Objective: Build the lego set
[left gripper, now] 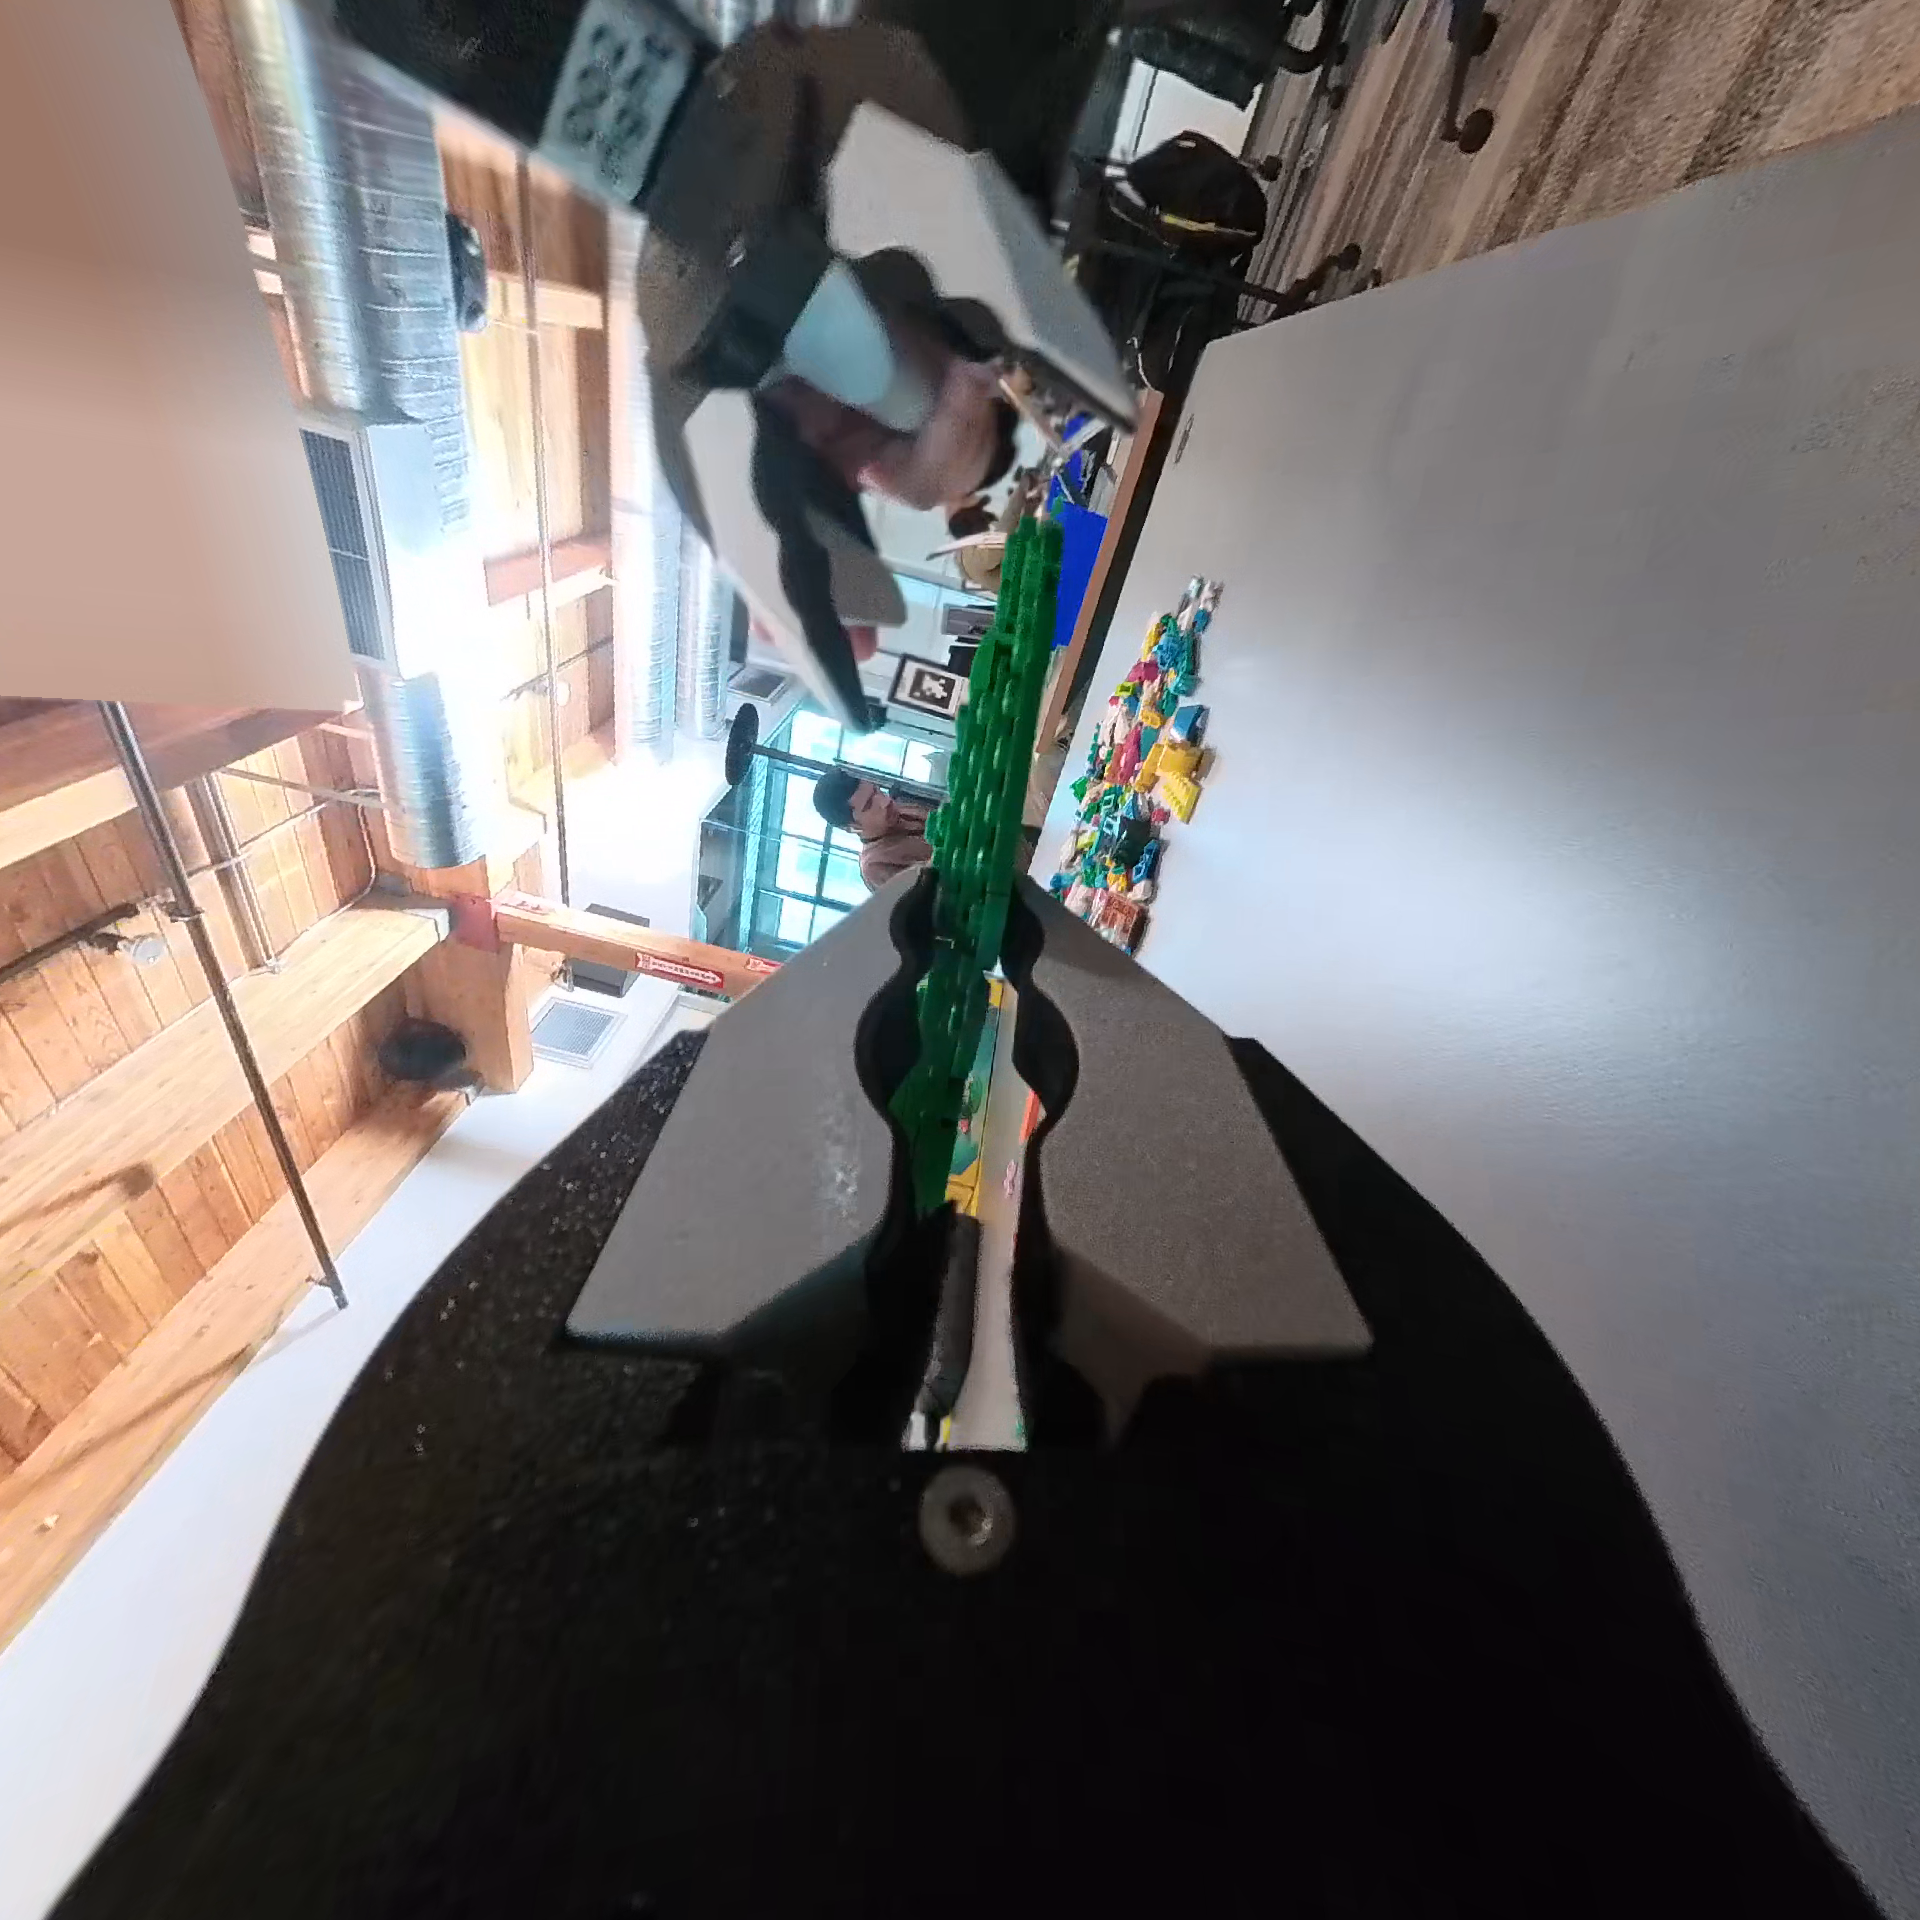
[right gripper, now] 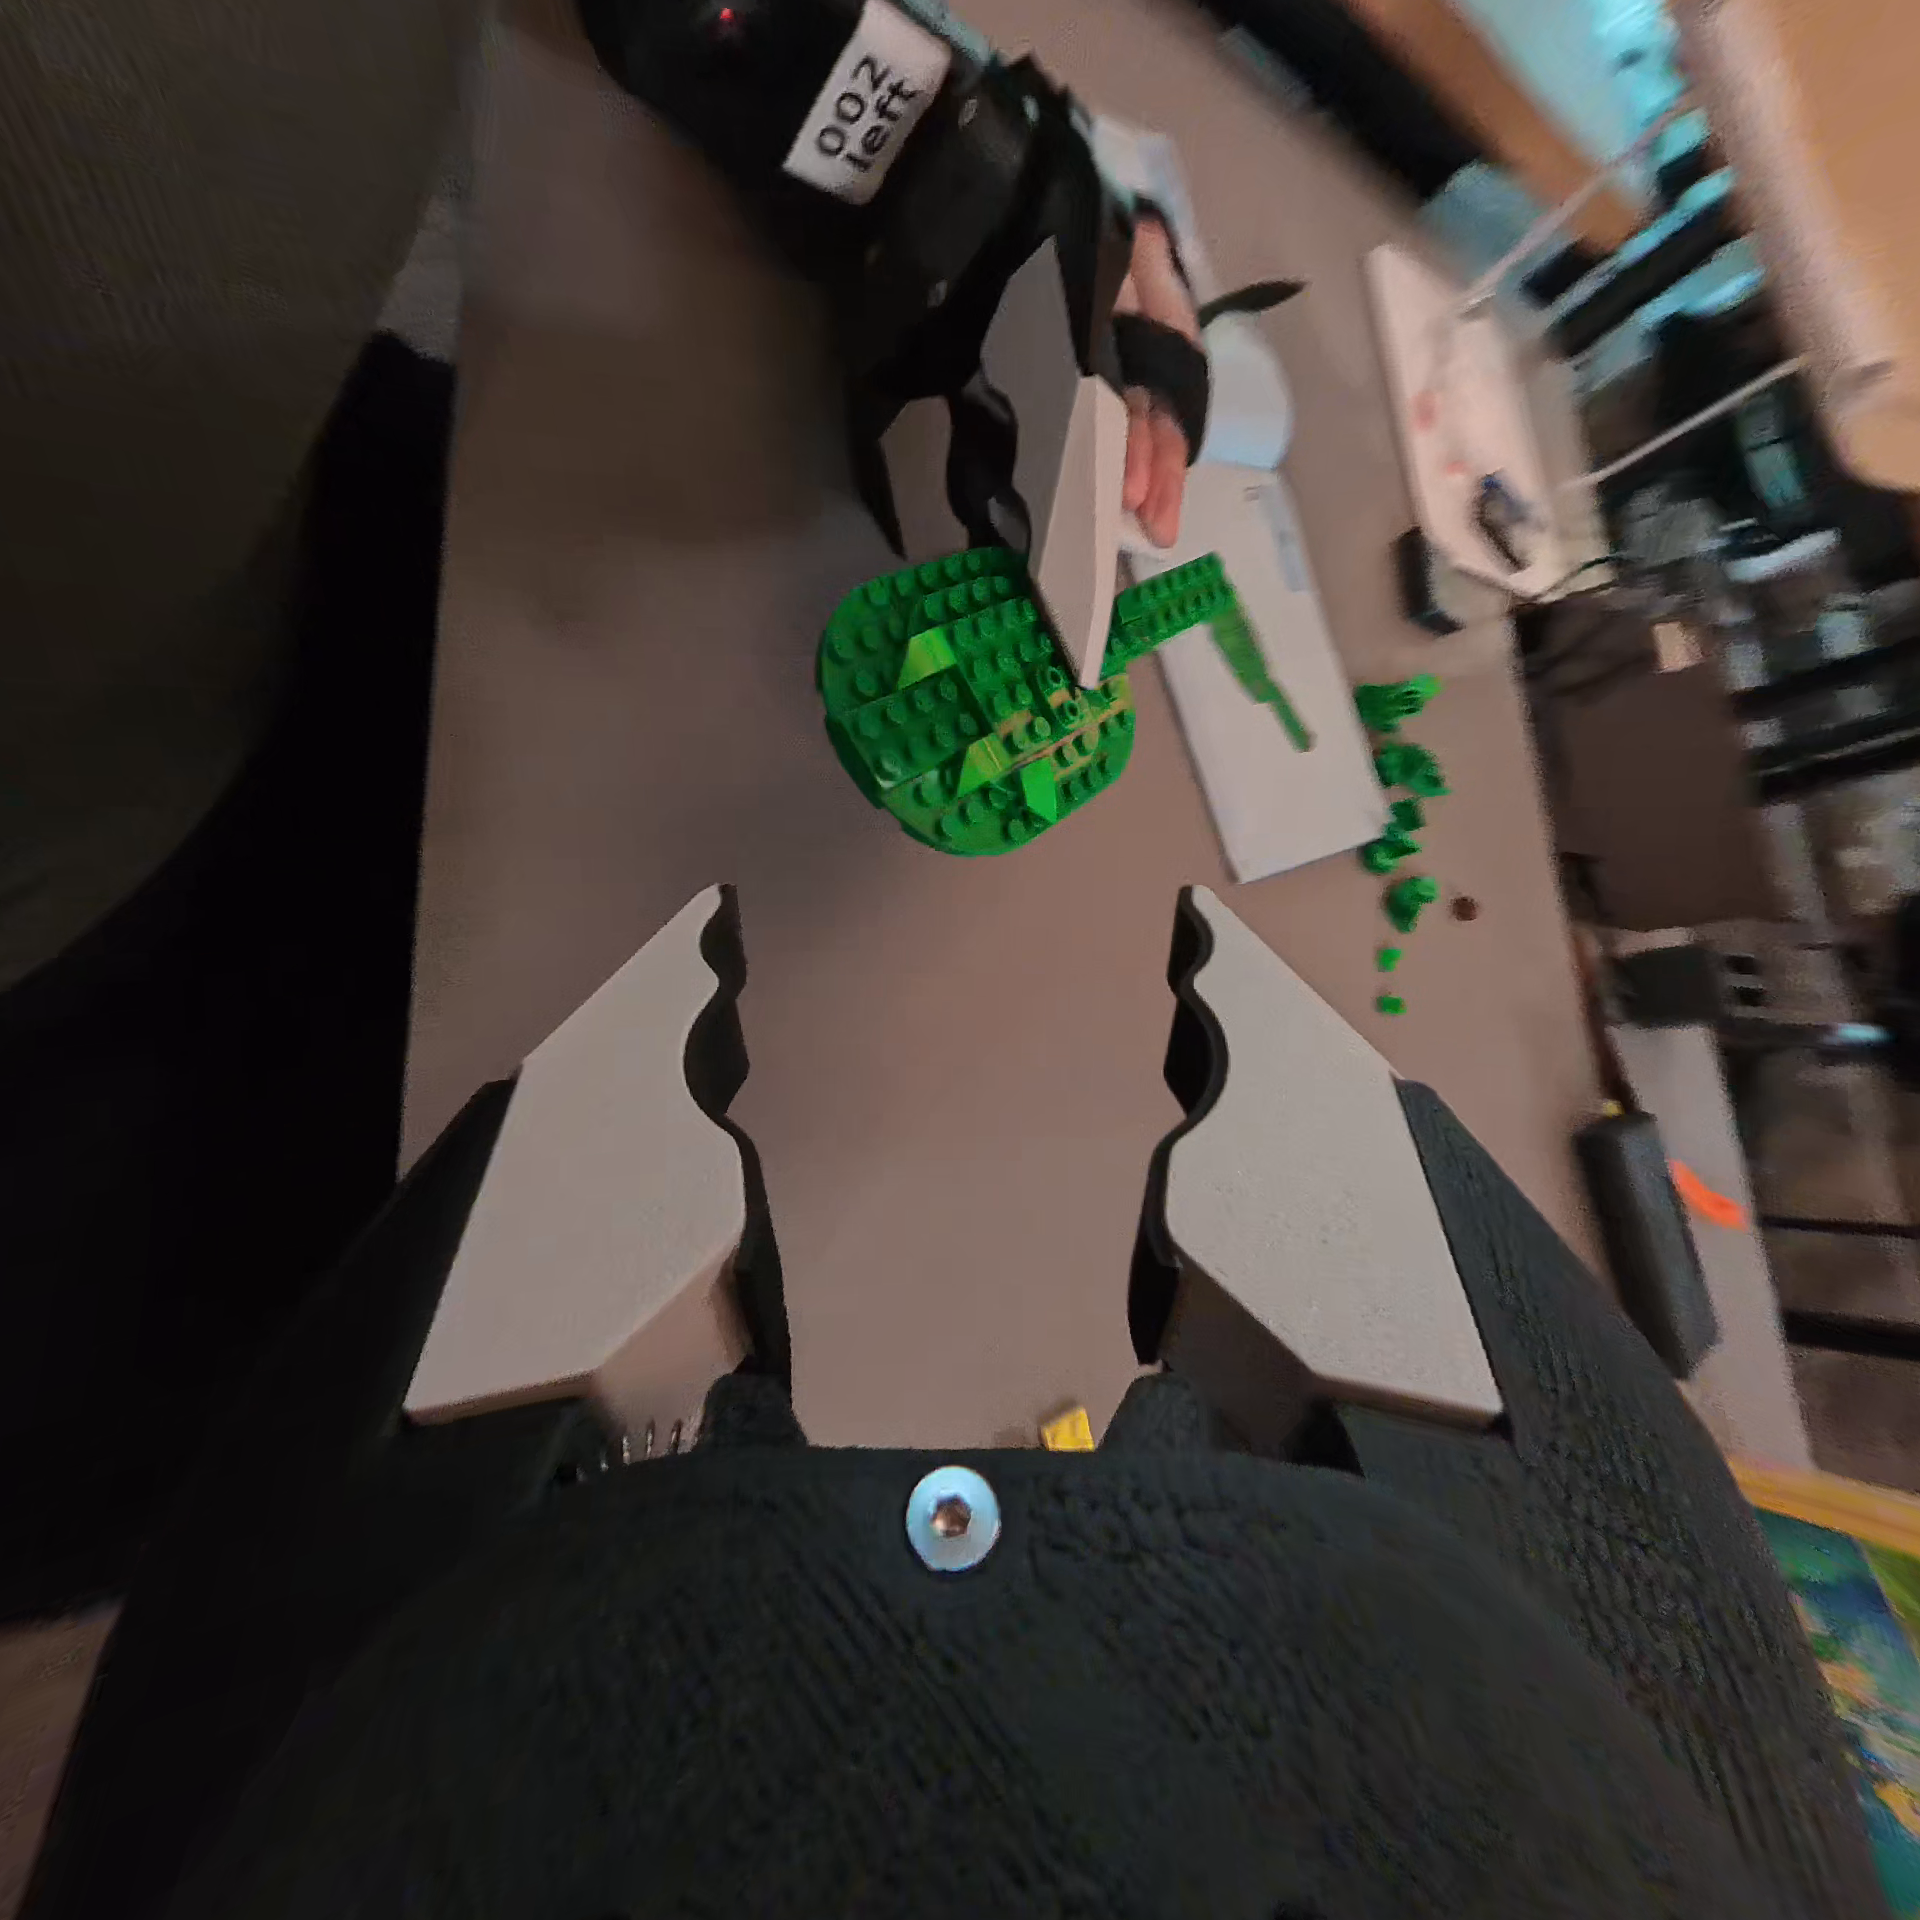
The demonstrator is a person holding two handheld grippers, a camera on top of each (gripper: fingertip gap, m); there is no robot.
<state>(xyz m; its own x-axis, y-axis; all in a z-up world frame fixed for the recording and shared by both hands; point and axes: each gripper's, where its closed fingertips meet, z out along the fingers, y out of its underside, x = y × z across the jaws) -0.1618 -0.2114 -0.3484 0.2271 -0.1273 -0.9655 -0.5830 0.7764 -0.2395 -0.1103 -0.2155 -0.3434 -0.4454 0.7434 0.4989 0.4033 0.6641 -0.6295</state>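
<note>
the left gripper [left gripper: 971, 914] is clamped on the green lego build [left gripper: 987, 748], which runs edge-on up the middle of the left wrist view, held clear of the grey table [left gripper: 1558, 831]. in the right wrist view the same build [right gripper: 966, 707] shows as a rounded studded plate just above the centre of the frame, with the left gripper [right gripper: 1039, 613] gripping it from the upper side. a longer green strip [right gripper: 1174, 603] sticks out to the right of the plate.

the right gripper [right gripper: 956, 914] stands with its jaws wide apart and nothing between them, in the lower half of its own view, near the build but not touching it. in the left wrist view it [left gripper: 862, 707] appears blurred in the upper centre, its tips close to the build.

loose green pieces [right gripper: 1403, 810] lie in a line at centre right, beside a white booklet [right gripper: 1288, 748]. a pile of mixed coloured bricks [left gripper: 1143, 769] lies on the table at centre right of the left wrist view.

risks from here:
- the build is held by one edge only; a push from the right gripper could lever it out of the grip or split stacked plates apart.
- the projecting strip may snap off if struck.
- the view is blurred, so alignment is uncertain.
</note>
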